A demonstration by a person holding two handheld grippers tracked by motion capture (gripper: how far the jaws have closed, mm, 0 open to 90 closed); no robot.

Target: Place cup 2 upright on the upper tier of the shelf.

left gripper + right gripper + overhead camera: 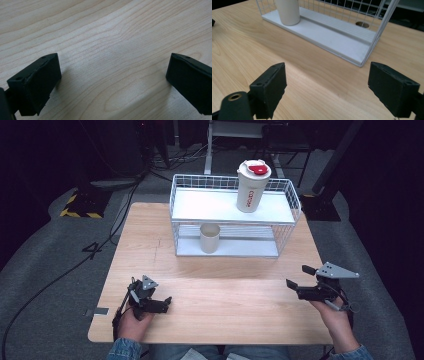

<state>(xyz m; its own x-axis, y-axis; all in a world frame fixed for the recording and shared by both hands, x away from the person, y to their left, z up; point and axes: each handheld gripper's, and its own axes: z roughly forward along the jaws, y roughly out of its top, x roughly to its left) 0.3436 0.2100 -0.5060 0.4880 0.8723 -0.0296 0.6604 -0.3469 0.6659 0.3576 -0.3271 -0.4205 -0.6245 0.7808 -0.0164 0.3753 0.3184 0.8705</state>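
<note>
A white wire rack (173, 205) with two shelves stands at the far middle of the wooden table (150, 230). On its upper shelf is a tall white tumbler (251, 190) with a red-marked lid. A small cream cup (210, 238) stands on the lower shelf, also in the right gripper view (287, 11). My left gripper (155, 295) rests low over the near left of the table, jaws apart over bare wood (112, 75). My right gripper (298, 276) is at the near right, open, aimed toward the rack's lower shelf (332, 37), with nothing between its jaws (327, 82).
Bare tabletop lies between the two grippers and the rack. Beyond the table are grey floor, cables, a yellow-and-black striped base (80, 205) at the far left and dark stands. The rack's right corner (362, 65) is close ahead of the right jaws.
</note>
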